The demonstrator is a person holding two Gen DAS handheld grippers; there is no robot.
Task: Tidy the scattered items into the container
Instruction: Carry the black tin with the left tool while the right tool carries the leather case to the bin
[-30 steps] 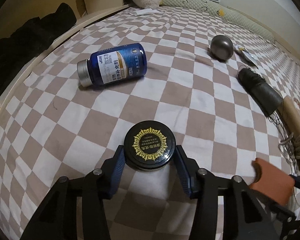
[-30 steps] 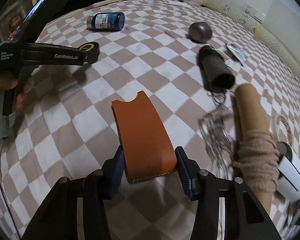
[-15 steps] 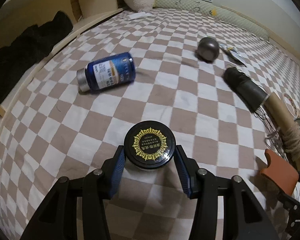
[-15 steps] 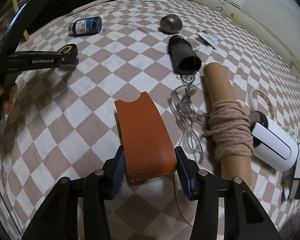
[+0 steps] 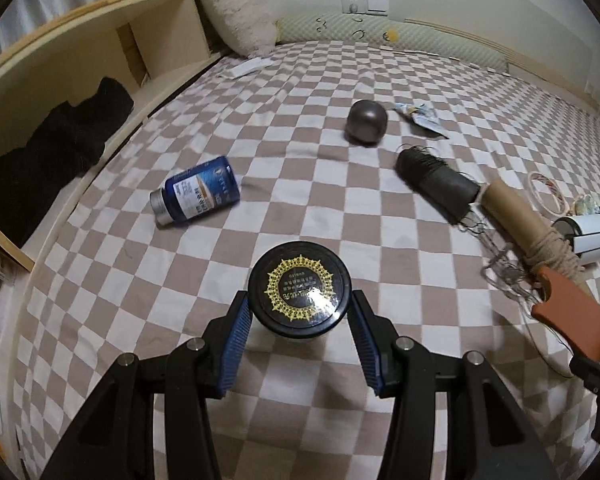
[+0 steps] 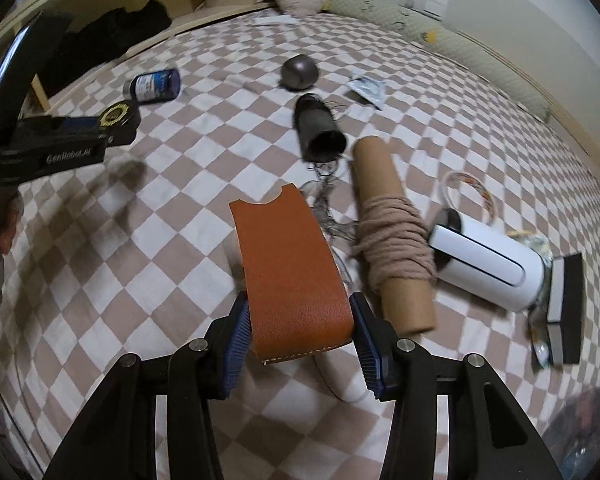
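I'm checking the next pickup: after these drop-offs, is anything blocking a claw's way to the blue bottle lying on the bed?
Nothing visible does. The blue bottle lies alone on open checkered bedspread; the nearest items, the grey ball and black spool, sit well off to its side.

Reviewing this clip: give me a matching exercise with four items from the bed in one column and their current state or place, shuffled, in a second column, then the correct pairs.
Items:
1. black jar
2. brown leather sleeve
3. blue bottle
4. cardboard tube

States:
A. wound with tan yarn
B. lying on its side, untouched
C. held in the left claw
D. held in the right claw

Pairs: 1-C, 2-D, 3-B, 4-A
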